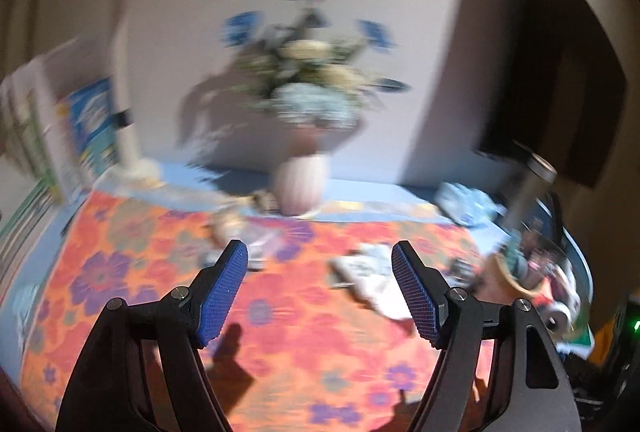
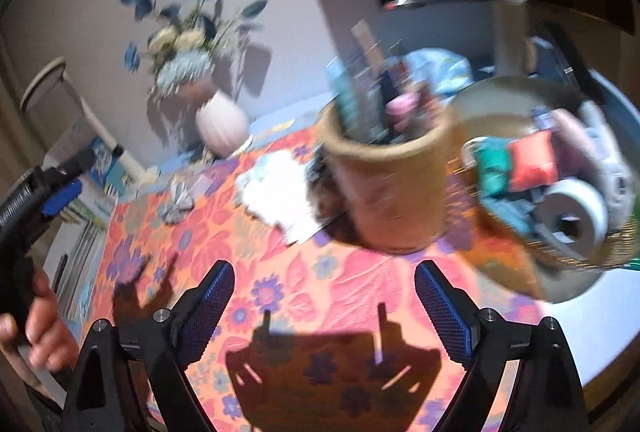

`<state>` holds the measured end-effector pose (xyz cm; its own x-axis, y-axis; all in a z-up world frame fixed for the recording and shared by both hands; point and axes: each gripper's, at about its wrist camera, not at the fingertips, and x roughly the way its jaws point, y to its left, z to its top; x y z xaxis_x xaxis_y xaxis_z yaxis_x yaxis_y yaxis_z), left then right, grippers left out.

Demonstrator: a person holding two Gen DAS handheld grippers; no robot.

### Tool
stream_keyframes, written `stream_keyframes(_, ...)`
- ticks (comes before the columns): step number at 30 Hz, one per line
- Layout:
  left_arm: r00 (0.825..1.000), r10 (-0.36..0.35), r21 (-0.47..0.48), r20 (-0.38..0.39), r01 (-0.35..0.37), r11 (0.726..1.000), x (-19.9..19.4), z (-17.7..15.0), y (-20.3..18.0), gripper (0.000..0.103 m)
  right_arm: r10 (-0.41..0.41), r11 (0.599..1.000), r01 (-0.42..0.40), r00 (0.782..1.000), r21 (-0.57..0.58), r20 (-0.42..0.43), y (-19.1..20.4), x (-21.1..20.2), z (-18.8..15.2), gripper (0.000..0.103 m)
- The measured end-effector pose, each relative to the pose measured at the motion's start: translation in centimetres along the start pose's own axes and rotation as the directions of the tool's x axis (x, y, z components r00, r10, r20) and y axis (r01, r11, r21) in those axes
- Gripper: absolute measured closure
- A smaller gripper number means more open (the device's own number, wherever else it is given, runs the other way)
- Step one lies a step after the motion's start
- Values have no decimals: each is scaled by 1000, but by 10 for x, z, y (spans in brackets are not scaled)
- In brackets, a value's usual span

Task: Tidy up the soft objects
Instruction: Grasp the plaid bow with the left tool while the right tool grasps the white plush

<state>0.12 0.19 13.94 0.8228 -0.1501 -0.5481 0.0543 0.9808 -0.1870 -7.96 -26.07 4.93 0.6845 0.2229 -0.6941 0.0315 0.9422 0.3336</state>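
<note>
Both grippers hovered empty, left gripper [image 1: 320,260] and right gripper [image 2: 324,280] with fingers spread wide. White cloth [image 1: 372,272] lay crumpled on the floral tabletop [image 1: 280,332], beside the tan cup [image 2: 384,192]. Best approach: descend low, pinch a raised fold, avoid the cup.

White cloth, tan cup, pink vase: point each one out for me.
white cloth [image 2: 276,188], right wrist view, middle of the crumpled fabric.
tan cup [image 2: 388,200], right wrist view, front of its wall.
pink vase [image 1: 300,188], left wrist view, middle of its ribbed body.
</note>
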Motion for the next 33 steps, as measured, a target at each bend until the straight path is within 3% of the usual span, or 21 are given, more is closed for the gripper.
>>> stream_keyframes(7,988,145,-57,-44,-148,987,20,-7,85,30,3,994,-10,998,-109,-67,45,46,-1,12)
stream_keyframes(12,982,151,-86,-110,-161,983,47,-12,122,30,-6,983,-6,998,-183,-67,75,72,7,12)
stream_keyframes(16,980,114,-49,-165,-124,991,78,-18,119,30,26,971,-44,997,-235,-79,99,96,18,12)
stream_keyframes(21,967,79,70,-241,-64,996,135,-21,93,30,2,966,-18,998,-258,-63,108,119,34,12)
stream_keyframes(29,948,121,147,-295,-80,986,198,-31,75,30,-37,960,18,997,-278,-65,110,163,73,12)
stream_keyframes(31,947,119,156,-298,-75,985,202,-33,75,38,-60,958,36,995,-285,-79,108,176,77,12)
stream_keyframes(33,948,112,151,-299,-69,986,202,-33,76,56,-92,955,63,992,-289,-89,104,187,79,12)
